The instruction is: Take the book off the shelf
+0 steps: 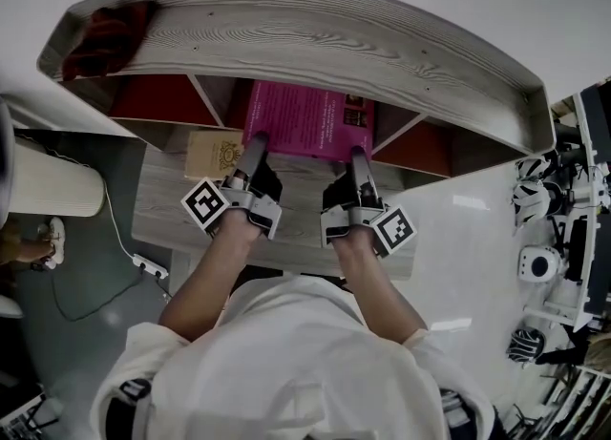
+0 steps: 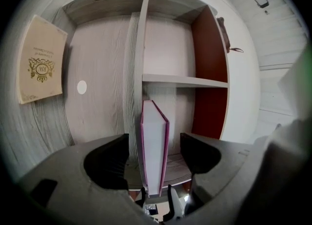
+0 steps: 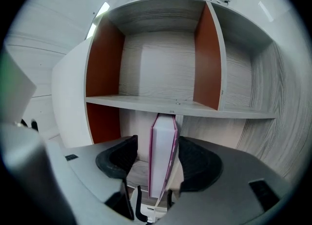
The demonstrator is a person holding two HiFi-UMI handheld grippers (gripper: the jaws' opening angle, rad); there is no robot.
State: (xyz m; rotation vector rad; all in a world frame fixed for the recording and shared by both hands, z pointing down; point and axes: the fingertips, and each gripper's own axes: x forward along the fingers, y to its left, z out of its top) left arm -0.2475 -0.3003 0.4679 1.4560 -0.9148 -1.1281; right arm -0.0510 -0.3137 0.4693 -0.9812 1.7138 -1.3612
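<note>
A magenta book (image 1: pixel 305 121) lies flat at the mouth of the grey wood shelf unit (image 1: pixel 382 47), its near edge toward me. My left gripper (image 1: pixel 256 145) is at the book's near left corner and my right gripper (image 1: pixel 358 156) at its near right corner. In the left gripper view the book (image 2: pixel 154 151) stands edge-on between the jaws of the left gripper (image 2: pixel 154 147), with a gap on both sides. In the right gripper view the book (image 3: pixel 162 153) sits between the jaws of the right gripper (image 3: pixel 157 153): a clear gap on the left, the right pad very close.
A tan book (image 1: pixel 214 153) lies flat on the wood surface left of the left gripper, also in the left gripper view as a tan book (image 2: pixel 41 58). A dark red cloth (image 1: pixel 108 35) lies on the shelf top's left end. Orange-walled compartments (image 3: pixel 103 63) flank the middle bay.
</note>
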